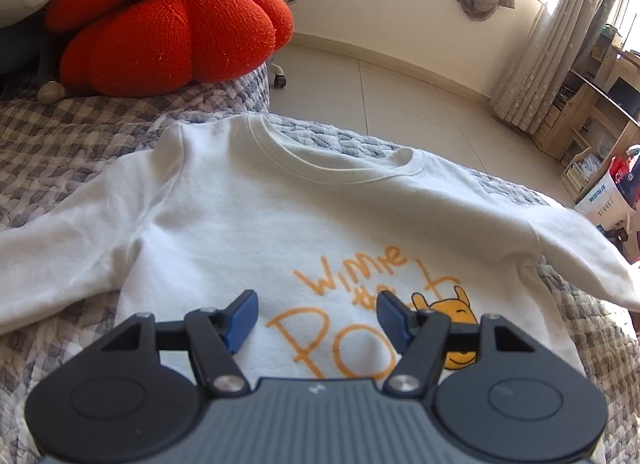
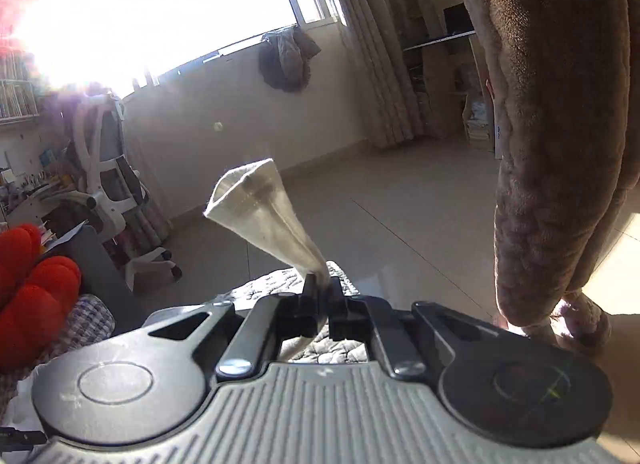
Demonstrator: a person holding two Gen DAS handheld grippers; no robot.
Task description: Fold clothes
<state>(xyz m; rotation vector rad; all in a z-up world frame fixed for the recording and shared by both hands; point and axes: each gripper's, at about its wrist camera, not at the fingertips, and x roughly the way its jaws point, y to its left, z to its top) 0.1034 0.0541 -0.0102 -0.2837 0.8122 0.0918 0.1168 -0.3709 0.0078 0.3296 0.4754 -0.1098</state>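
A sleeve (image 2: 264, 207) is pinched by the right hand-held gripper (image 2: 322, 296); the left hand-held gripper (image 1: 316, 316) is held agape over the shirt (image 1: 280, 215). Next, the sleeve should be carried toward 9 o'clock across the chest.

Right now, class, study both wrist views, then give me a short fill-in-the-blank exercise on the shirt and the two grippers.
1. The white shirt lies spread on a checked ____.
2. The left gripper hovers over the print with its fingers ____.
3. The right gripper is shut on a ____ of the shirt.
4. The cushion behind the shirt is ____.

Missing words: quilt; open; sleeve; red
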